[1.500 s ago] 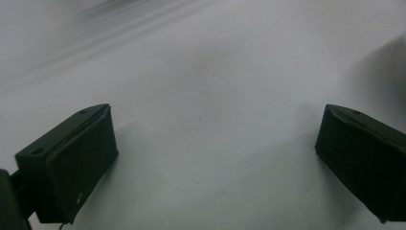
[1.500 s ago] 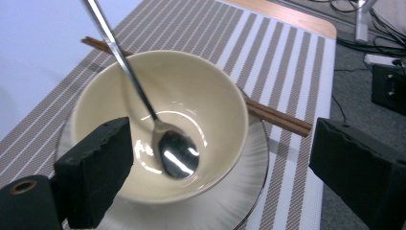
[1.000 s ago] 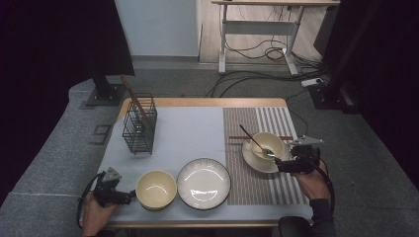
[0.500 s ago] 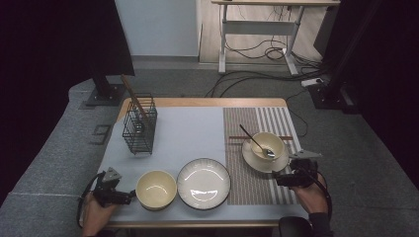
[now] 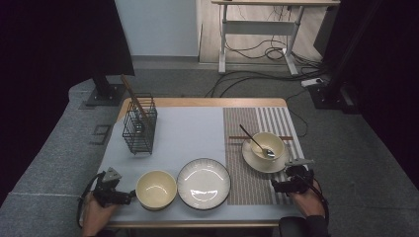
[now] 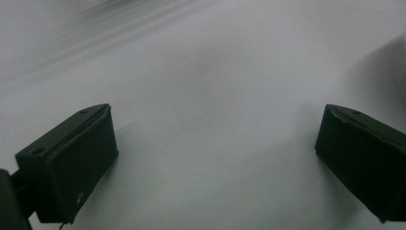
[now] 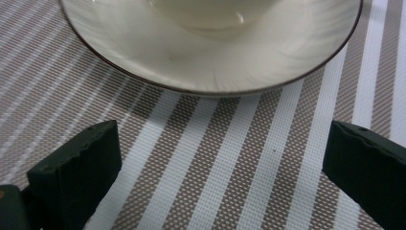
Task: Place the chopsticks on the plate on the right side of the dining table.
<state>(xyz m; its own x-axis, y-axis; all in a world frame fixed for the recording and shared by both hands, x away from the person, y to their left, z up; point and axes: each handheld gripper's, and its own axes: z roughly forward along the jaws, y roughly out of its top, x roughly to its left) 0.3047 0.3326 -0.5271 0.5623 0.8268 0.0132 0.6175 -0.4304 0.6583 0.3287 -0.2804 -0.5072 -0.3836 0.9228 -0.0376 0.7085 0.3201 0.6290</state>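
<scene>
My left gripper (image 5: 127, 196) rests on the pale cloth at the table's front left, just left of a cream bowl (image 5: 156, 189). Its jaws stand wide apart in the left gripper view (image 6: 215, 163), with bare cloth between them. My right gripper (image 5: 278, 185) sits low on the striped placemat (image 5: 249, 173) at the front right, open (image 7: 220, 172) and holding nothing. Just ahead of it lies a saucer (image 7: 210, 72) (image 5: 252, 160) that carries a small bowl (image 5: 269, 144) with a spoon (image 5: 258, 144) in it.
A striped plate (image 5: 203, 183) lies between the cream bowl and the placemat. A black wire basket (image 5: 140, 127) with wooden sticks stands at the back left. A pair of chopsticks (image 5: 237, 138) lies on the placemat behind the saucer.
My right gripper has drawn back from the saucer's right side toward the table's front edge. The left gripper has stayed put.
</scene>
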